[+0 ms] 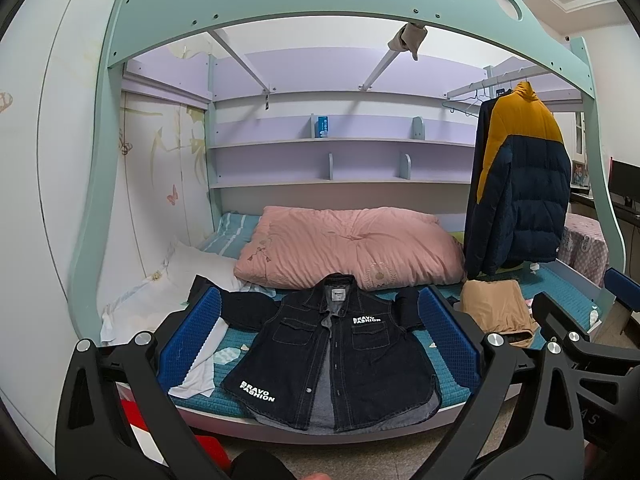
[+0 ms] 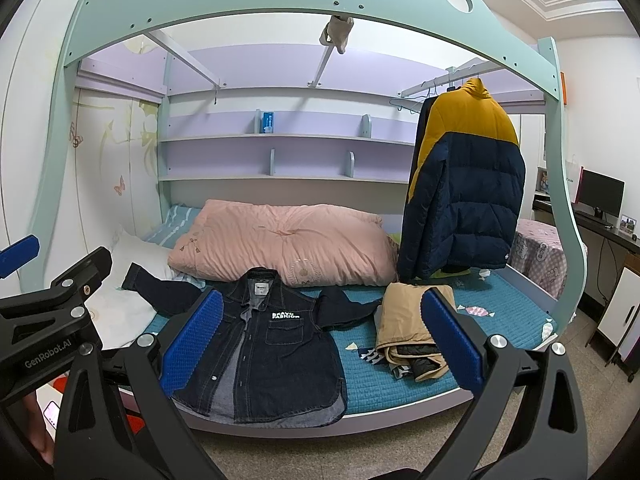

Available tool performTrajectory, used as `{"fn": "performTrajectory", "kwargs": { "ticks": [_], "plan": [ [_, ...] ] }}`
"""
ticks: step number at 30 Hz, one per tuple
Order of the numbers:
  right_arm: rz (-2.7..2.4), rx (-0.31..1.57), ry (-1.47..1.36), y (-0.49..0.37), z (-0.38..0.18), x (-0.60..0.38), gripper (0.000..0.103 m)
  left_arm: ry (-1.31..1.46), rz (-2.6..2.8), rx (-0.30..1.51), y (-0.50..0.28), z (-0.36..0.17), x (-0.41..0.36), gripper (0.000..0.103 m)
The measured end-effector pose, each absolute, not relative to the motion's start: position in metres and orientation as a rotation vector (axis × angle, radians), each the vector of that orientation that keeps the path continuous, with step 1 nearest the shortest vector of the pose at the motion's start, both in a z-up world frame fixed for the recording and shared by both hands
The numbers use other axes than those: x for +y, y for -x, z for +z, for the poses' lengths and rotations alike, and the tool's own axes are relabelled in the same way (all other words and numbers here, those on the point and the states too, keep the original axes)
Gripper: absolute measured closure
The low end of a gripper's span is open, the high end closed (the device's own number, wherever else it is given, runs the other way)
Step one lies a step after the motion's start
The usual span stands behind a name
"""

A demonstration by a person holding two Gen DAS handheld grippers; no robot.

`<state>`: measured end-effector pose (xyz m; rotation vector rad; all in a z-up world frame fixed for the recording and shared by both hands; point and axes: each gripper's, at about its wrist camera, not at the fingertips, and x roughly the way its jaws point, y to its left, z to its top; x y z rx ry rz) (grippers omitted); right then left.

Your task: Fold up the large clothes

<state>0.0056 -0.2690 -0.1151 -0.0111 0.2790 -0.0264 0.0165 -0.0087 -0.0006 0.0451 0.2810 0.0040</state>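
A dark denim jacket (image 1: 332, 356) (image 2: 264, 352) with white "BRAVO FASHION" print lies face up and unbuttoned on the teal bed sheet (image 1: 448, 384), collar towards the pillow and sleeves spread out. My left gripper (image 1: 320, 340) is held in front of the bed, open, its blue pads on either side of the jacket as seen from here and touching nothing. My right gripper (image 2: 320, 344) is open too, back from the bed edge with nothing between its pads. The left gripper's body (image 2: 48, 312) shows at the left of the right wrist view.
A folded tan garment (image 2: 412, 328) (image 1: 496, 312) lies right of the jacket. Behind are a pink duvet (image 1: 348, 248), a white pillow (image 1: 200, 268) and a hanging yellow-and-navy puffer coat (image 2: 464, 188). The bunk frame (image 1: 304, 4) arches overhead. A desk with a monitor (image 2: 600, 196) stands at right.
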Motion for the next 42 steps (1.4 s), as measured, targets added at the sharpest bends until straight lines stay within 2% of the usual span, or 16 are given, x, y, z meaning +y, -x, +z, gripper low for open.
{"fn": "performTrajectory", "kwargs": {
  "ticks": [42],
  "plan": [
    [-0.025,0.272,0.009,-0.0081,-0.1114,-0.2720,0.007,-0.040,0.003,0.278,-0.0118,-0.0014,-0.0049,0.004]
  ]
}}
